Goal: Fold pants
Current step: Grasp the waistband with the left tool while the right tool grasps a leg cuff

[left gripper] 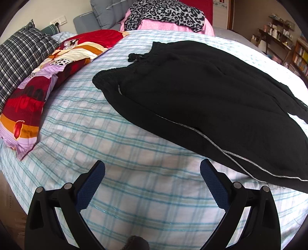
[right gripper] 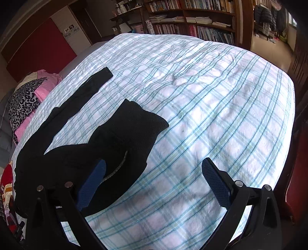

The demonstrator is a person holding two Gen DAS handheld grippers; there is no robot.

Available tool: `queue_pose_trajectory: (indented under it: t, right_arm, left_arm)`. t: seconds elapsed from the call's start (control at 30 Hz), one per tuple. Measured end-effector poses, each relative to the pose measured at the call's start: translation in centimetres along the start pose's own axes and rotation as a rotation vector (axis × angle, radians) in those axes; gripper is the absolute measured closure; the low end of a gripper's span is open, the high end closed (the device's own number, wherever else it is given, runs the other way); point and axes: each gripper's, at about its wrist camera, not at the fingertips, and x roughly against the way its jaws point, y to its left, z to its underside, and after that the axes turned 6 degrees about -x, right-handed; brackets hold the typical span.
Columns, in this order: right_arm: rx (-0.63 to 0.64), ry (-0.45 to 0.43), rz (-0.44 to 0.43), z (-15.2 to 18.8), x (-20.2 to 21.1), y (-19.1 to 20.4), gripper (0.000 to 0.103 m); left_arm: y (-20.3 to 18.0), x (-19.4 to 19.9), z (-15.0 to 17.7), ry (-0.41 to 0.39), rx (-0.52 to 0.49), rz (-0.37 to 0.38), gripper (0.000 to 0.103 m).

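since the black pants (left gripper: 202, 100) lie spread on the plaid bedsheet (left gripper: 119, 146) with legs splayed far right, you hover your left gripper (left gripper: 152, 184) and right gripper (right gripper: 154, 182) spread wide, empty, ready to pinch edges.

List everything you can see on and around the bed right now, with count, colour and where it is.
pants: one, black with a thin silver side stripe, spread on the bed, legs apart in the right wrist view
bedsheet: one, white with blue-green checks, covering the bed
floral pillow: one, red, orange and lilac, at the bed's left edge
plaid pillow: one, black and white, behind the floral one
leopard-print cloth: one, grey and black, on pink fabric at the far side
bookshelves: brown, full of books, beyond the bed
left gripper: black with blue pads, open, above bare sheet
right gripper: same colours, open, left finger over the pants
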Motion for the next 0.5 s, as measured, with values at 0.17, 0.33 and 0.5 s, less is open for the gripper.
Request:
queue_pose_trajectory:
  t: [0.17, 0.33, 0.5]
  right_arm:
    - [0.020, 0.002, 0.005, -0.9, -1.9, 1.0, 0.002]
    - [0.023, 0.019, -0.008, -1.1, -3.6, 2.2, 0.002]
    - [0.047, 0.014, -0.017, -0.9, -4.1, 3.3, 0.002]
  left_arm:
    - [1.3, -1.6, -1.8, 0.001, 0.022, -0.008, 0.005]
    - [3.3, -3.8, -4.2, 0.019, 0.110, 0.041, 0.005]
    - [6.2, -6.2, -6.9, 0.024, 0.214, 0.069, 0.005]
